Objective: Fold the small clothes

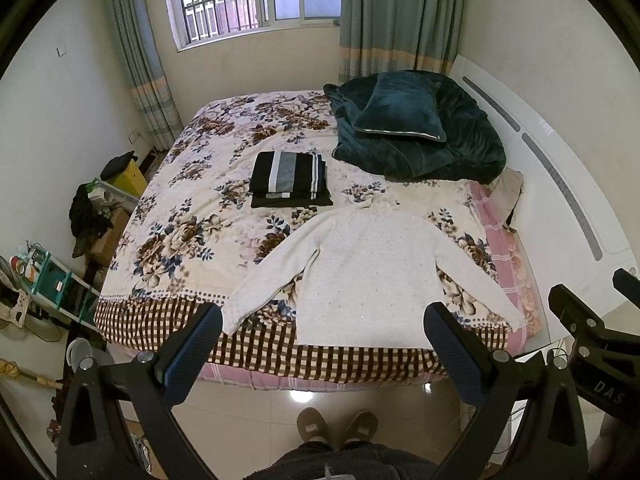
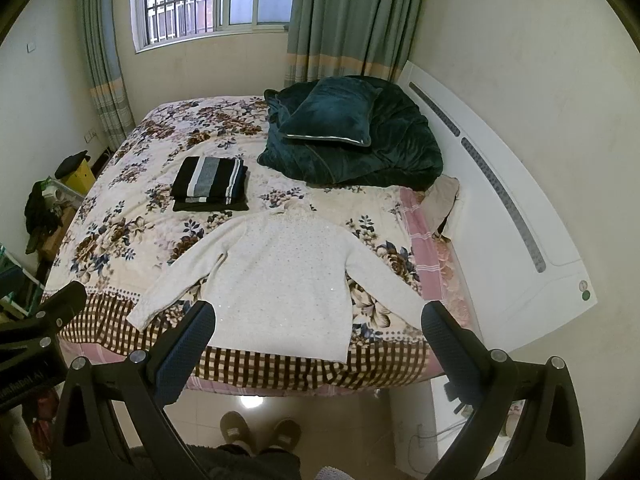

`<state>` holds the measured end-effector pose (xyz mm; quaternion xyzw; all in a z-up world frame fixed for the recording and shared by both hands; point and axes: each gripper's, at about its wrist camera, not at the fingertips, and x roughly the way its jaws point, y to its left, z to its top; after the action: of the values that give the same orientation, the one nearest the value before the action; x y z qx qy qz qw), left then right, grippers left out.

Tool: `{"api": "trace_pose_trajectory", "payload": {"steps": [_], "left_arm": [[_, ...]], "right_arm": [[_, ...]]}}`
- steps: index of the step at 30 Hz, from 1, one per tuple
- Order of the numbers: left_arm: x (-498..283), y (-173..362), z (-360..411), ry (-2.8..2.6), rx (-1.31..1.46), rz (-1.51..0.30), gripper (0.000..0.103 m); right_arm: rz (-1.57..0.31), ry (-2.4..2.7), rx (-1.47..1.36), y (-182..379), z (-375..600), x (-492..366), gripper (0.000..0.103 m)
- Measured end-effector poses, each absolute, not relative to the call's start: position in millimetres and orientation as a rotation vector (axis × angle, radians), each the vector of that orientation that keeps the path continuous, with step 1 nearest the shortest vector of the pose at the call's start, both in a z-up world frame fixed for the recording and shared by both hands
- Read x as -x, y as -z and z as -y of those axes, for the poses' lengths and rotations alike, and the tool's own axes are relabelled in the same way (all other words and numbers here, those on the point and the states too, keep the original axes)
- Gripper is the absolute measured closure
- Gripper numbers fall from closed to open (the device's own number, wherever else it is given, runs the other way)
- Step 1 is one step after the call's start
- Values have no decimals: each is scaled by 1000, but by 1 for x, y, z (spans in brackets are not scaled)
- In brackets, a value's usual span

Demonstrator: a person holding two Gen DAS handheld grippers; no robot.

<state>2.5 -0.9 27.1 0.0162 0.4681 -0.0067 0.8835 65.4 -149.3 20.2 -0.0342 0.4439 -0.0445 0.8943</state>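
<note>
A white sweater (image 1: 368, 276) lies flat on the bed (image 1: 192, 216) near its foot edge, collar toward the far side, hem at the near edge, sleeves spread out to either side; beyond it sits a folded striped stack (image 1: 290, 180); the left gripper (image 1: 322, 354) and right gripper (image 2: 318, 354) hover wide open, holding nothing.
</note>
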Motion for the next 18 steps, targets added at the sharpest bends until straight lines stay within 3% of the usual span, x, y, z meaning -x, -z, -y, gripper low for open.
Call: {"api": "trace_pose_trajectory", "payload": {"steps": [9,14,18], "left_arm": [[-54,9,9,-24,-61,-937,0],[-106,73,25,-18,-118,-978,0],[-150,139,50,-26,-161,-1063,0]], "right_arm": [[-935,133,3,-4,167,-77,0],[-969,253,-121,53,213,-113,0],[-1028,420,-245,132,281,-145,0]]}}
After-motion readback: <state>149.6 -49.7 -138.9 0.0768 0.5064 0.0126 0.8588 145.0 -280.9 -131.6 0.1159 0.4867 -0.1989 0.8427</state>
